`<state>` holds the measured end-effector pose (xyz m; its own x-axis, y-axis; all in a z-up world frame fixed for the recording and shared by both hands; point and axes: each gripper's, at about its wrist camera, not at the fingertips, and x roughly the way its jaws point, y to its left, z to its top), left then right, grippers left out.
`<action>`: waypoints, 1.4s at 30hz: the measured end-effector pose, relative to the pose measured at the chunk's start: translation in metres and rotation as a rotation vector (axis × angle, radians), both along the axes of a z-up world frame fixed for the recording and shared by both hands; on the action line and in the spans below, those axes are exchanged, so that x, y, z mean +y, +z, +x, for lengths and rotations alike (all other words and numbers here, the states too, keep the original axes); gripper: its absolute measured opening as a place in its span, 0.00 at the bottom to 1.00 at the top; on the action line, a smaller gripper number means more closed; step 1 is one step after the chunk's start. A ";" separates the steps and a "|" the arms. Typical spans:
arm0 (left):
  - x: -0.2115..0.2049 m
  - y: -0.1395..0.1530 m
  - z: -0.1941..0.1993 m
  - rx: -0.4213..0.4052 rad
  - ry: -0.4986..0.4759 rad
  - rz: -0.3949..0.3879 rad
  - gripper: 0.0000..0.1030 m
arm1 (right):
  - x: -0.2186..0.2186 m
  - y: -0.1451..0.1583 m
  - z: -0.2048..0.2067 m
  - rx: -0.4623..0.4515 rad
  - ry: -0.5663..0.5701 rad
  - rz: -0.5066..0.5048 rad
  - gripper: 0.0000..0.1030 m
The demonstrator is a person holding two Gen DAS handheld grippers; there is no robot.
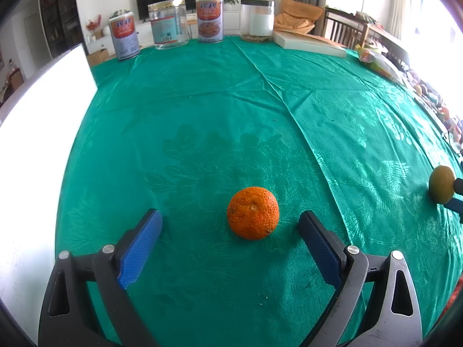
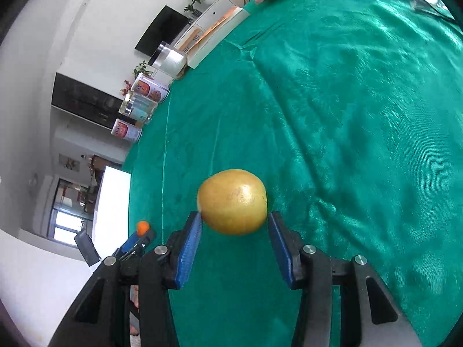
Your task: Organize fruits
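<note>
Orange [image 1: 253,213] (bumpy peel), yellow pear [image 2: 232,201]

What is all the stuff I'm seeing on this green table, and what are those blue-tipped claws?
Round orange mandarin: one, orange, on the cloth between the open left fingers, untouched.
Round yellow-green fruit: one, gripped off the cloth.
Shiny green tablecloth: one, covers the table.
Printed tin cans: two, white-orange, far edge.
Clear plastic jars: two, far edge.
Flat white box: one, far right.
Left gripper: black, blue pads, open.
Right gripper: black, blue pads, shut on the fruit.
</note>
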<state>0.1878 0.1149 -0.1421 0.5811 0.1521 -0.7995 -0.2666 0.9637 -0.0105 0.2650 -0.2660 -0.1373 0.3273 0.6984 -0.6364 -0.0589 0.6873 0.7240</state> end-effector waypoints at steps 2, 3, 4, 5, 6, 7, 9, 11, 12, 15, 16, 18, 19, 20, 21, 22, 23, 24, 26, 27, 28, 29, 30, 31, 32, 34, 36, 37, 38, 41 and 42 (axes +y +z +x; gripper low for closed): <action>0.000 0.000 0.000 0.000 0.000 0.000 0.93 | -0.015 -0.003 0.001 0.016 -0.062 0.043 0.46; 0.000 0.000 0.000 0.000 0.000 0.000 0.93 | -0.020 -0.002 0.002 0.014 -0.082 0.053 0.46; 0.000 0.000 0.000 0.000 0.000 0.000 0.93 | -0.023 -0.001 0.005 0.010 -0.091 0.054 0.46; 0.000 0.000 0.000 0.000 0.000 0.000 0.93 | -0.025 0.002 0.007 0.005 -0.095 0.044 0.46; 0.000 0.000 0.000 0.000 0.000 0.000 0.93 | -0.024 0.005 0.009 0.000 -0.092 0.029 0.46; 0.000 0.000 0.000 0.000 0.000 -0.001 0.93 | -0.022 0.008 0.011 -0.005 -0.084 0.012 0.46; 0.001 0.000 -0.001 -0.005 -0.001 -0.010 0.93 | -0.018 0.012 0.012 -0.008 -0.065 -0.012 0.46; 0.008 0.004 -0.005 -0.021 -0.034 -0.084 0.93 | -0.017 0.014 0.011 -0.013 -0.050 -0.035 0.46; 0.014 0.007 -0.012 -0.030 -0.048 -0.158 0.93 | -0.017 0.016 0.009 -0.020 -0.048 -0.039 0.46; 0.030 0.017 -0.039 -0.084 -0.057 -0.342 0.93 | -0.023 0.020 0.004 -0.039 -0.042 -0.055 0.47; 0.029 0.019 -0.046 -0.091 -0.062 -0.333 0.93 | -0.024 0.022 0.002 -0.046 -0.039 -0.076 0.47; 0.023 0.022 -0.049 -0.084 -0.094 -0.273 0.93 | -0.025 0.024 0.000 -0.064 -0.021 -0.123 0.52; 0.018 0.024 -0.046 -0.077 -0.114 -0.228 0.93 | -0.024 0.026 0.001 -0.072 -0.010 -0.151 0.54; 0.012 0.025 -0.041 -0.069 -0.123 -0.184 0.93 | -0.021 0.027 0.001 -0.080 0.004 -0.173 0.55; 0.008 0.025 -0.034 -0.062 -0.126 -0.148 0.91 | -0.017 0.030 0.001 -0.093 0.027 -0.194 0.55; 0.004 0.025 -0.027 -0.056 -0.127 -0.127 0.91 | -0.010 0.034 0.001 -0.113 0.056 -0.223 0.56; 0.001 0.024 -0.020 -0.052 -0.127 -0.117 0.91 | -0.001 0.040 0.001 -0.142 0.091 -0.268 0.57; -0.001 0.022 -0.013 -0.043 -0.126 -0.106 0.87 | 0.009 0.046 -0.001 -0.176 0.130 -0.324 0.62; -0.008 0.016 0.000 -0.005 -0.134 -0.066 0.58 | 0.032 0.055 -0.002 -0.237 0.205 -0.435 0.73; -0.012 0.011 0.006 0.026 -0.140 -0.044 0.40 | 0.043 0.055 -0.001 -0.254 0.242 -0.484 0.80; -0.014 0.009 0.007 0.028 -0.134 -0.013 0.35 | 0.054 0.053 0.001 -0.260 0.281 -0.529 0.82; -0.015 0.010 0.007 0.018 -0.133 -0.006 0.29 | 0.065 0.049 0.004 -0.259 0.309 -0.574 0.82; -0.014 0.010 0.007 0.019 -0.125 -0.013 0.28 | 0.073 0.046 0.008 -0.260 0.321 -0.619 0.82; -0.011 0.011 0.006 0.025 -0.111 -0.032 0.28 | 0.080 0.041 0.011 -0.258 0.335 -0.651 0.80; -0.007 0.013 0.001 0.026 -0.097 -0.063 0.27 | 0.086 0.035 0.015 -0.231 0.354 -0.690 0.73; -0.001 0.019 -0.010 0.029 -0.081 -0.134 0.27 | 0.090 0.027 0.017 -0.185 0.359 -0.764 0.46; 0.002 0.032 -0.029 0.018 -0.087 -0.208 0.27 | 0.090 0.029 0.015 -0.160 0.369 -0.760 0.46; 0.004 0.041 -0.041 0.009 -0.096 -0.258 0.26 | 0.088 0.033 0.011 -0.164 0.362 -0.748 0.46; 0.005 0.051 -0.054 -0.002 -0.108 -0.305 0.26 | 0.088 0.040 0.006 -0.177 0.360 -0.714 0.46; 0.019 0.094 -0.098 -0.067 -0.131 -0.412 0.26 | 0.106 0.076 -0.013 -0.226 0.385 -0.550 0.46; 0.028 0.110 -0.113 -0.094 -0.129 -0.451 0.26 | 0.119 0.089 -0.020 -0.245 0.407 -0.497 0.46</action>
<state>0.0745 0.1432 -0.0326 0.6458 -0.2758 -0.7120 -0.1231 0.8827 -0.4535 0.2454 -0.1467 -0.0481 0.2765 0.4408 -0.8540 -0.5044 0.8229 0.2615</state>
